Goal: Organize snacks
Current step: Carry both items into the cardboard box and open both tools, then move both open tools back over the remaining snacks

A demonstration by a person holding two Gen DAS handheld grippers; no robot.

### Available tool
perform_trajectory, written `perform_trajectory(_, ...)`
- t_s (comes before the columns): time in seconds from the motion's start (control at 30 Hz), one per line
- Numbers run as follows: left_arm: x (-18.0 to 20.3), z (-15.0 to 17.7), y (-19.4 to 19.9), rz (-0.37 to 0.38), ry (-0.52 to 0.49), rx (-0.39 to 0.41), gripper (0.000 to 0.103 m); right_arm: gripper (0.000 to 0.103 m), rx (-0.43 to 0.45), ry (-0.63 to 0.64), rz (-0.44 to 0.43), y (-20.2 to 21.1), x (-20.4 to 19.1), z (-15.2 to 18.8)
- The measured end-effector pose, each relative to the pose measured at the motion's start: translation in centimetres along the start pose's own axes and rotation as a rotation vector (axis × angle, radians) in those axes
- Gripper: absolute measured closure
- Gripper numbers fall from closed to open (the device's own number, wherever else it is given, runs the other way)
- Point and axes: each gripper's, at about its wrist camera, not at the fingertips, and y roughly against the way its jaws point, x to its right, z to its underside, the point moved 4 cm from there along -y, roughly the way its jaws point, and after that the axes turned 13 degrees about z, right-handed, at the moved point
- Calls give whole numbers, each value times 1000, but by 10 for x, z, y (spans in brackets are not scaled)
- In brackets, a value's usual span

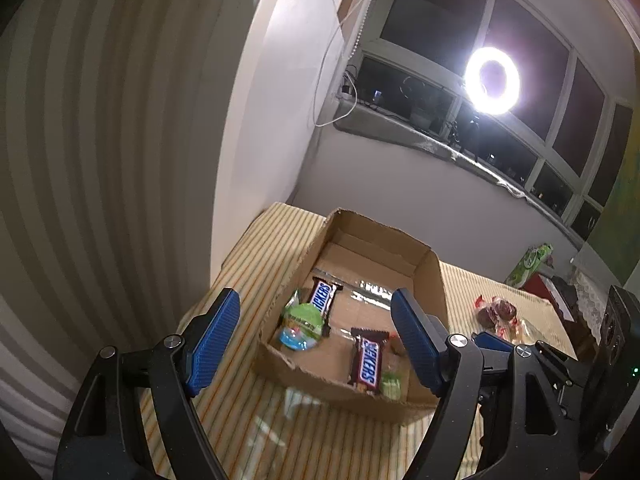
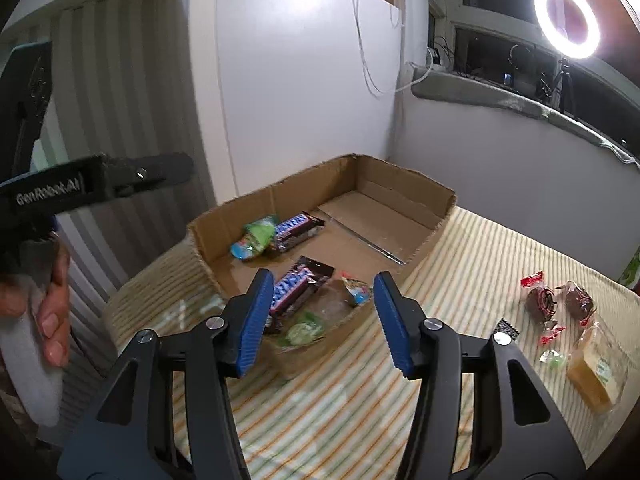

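Striped tablecloth [image 2: 460,264] by a dark window, with a cardboard box [image 2: 400,184] holding two Snickers bars [image 2: 294,290] and green packets [image 1: 302,320], blurry up close. Both grippers, left [image 1: 316,336] and right [image 2: 320,320], hang spread and empty over its near end; more snacks [image 2: 560,300] lie loose to the right.

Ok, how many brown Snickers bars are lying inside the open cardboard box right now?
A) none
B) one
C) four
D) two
D: two brown Snickers bars lie in the open cardboard box, one toward the back beside a green snack packet, the other near the front wall; no more show in either wrist view.
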Motion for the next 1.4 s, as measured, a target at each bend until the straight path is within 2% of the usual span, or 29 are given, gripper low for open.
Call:
perform_trajectory(0.13,12,1,1,-16,-27,-15,25,48,32,-18,-2,10,4,-1)
perform_trajectory(0.27,25,1,3,-21,-49,-19,25,41,45,-51,4,15,18,1)
perform_trajectory(0.5,71,5,-13,-3,-126,-54,25,41,42,-156,56,27,76,25)
perform_trajectory(0.63,111,14,-35,42,-179,-94,25,41,21,-229,144,43,130,49)
perform_trajectory(0.8,178,31,-60,153,-270,-139,25,40,7,-307,309,85,203,84)
perform_trajectory(0.87,203,36,-62,186,-315,-145,25,39,-2,-336,382,102,228,98)
perform_trajectory(0.97,238,40,-54,214,-403,-123,25,36,-6,-374,442,123,249,107)
perform_trajectory(1.03,257,39,-43,218,-457,-92,25,36,8,-379,466,136,252,106)
perform_trajectory(1.17,276,34,-18,243,-502,-37,25,34,36,-357,468,148,242,97)
perform_trajectory(1.4,276,29,8,262,-517,15,22,30,43,-293,444,152,211,85)
